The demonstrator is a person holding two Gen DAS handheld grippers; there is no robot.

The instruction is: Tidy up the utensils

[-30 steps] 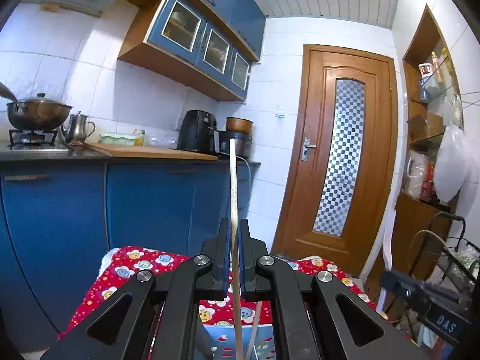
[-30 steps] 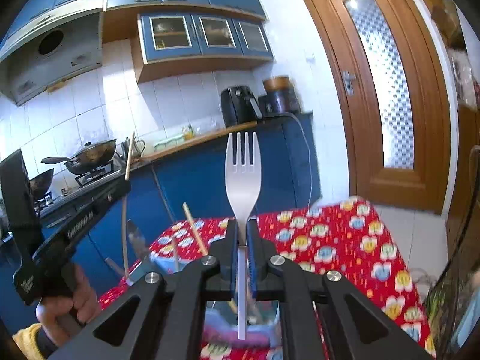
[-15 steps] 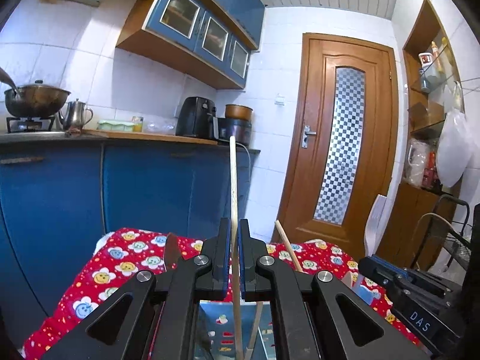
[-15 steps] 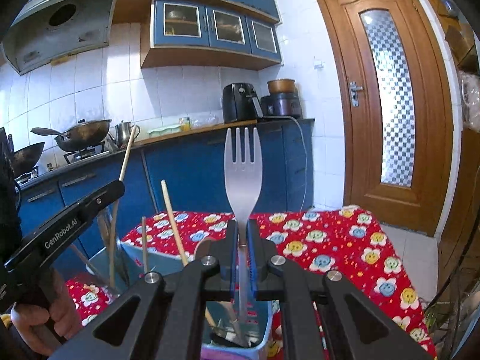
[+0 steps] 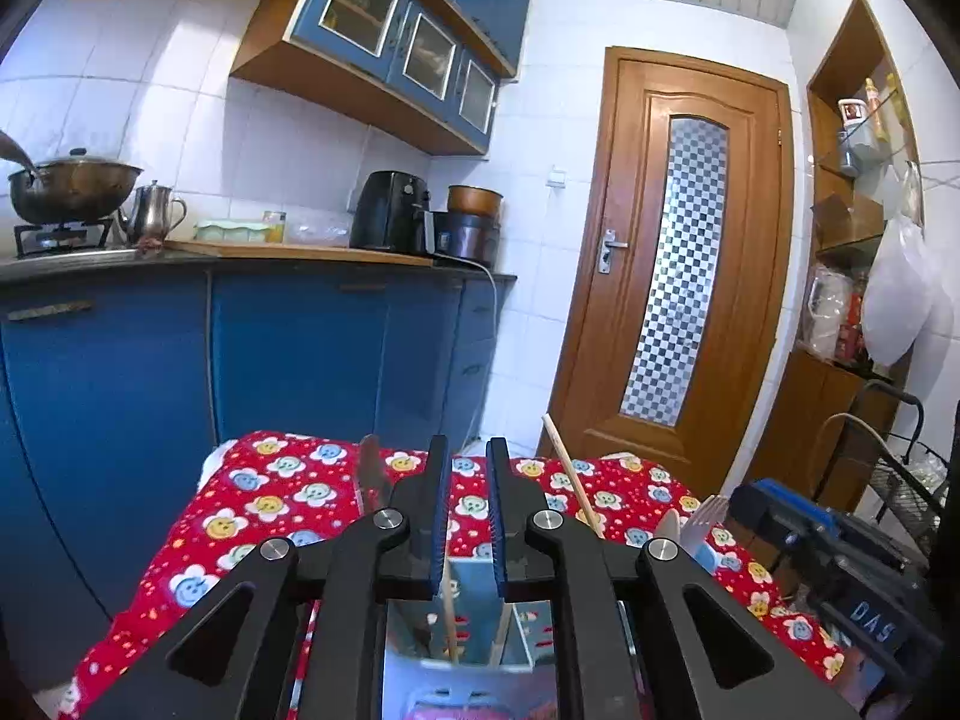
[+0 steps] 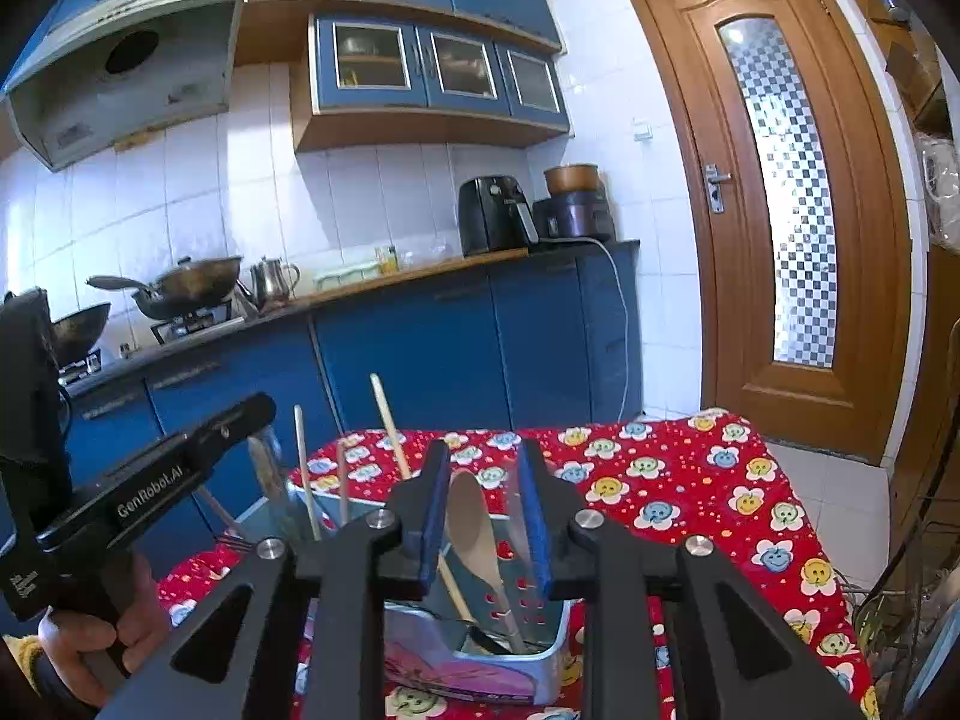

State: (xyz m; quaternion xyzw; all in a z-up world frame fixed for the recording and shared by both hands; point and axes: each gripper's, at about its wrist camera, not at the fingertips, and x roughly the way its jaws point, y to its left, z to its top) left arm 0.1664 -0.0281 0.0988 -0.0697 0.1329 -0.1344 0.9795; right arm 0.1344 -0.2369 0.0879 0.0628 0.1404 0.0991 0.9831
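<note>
Blue kitchen cabinets and a brown door stand behind a table [image 6: 690, 480] spread with a red flowered cloth, where our utensil holder [image 6: 540, 654] sits just below both tools. Starting at the left, our left gripper [image 5: 465, 516] hovers over the holder with its jaws parted and nothing between them; we judge it open because its chopstick [image 5: 449, 618] now stands loose in the compartment beneath. Beside it, other chopsticks [image 6: 306, 474] lean upright, handles down, so they can be grasped again easily. Further right, our right gripper [image 6: 483, 516] is likewise spread wide and empty above the wooden spoon [image 6: 474, 534] and a metal piece, probably the fork [image 5: 702, 525]. Gripper bodies hide the holder's near wall and floor, so we cannot tell how the compartments divide or where the utensil tips rest.
</note>
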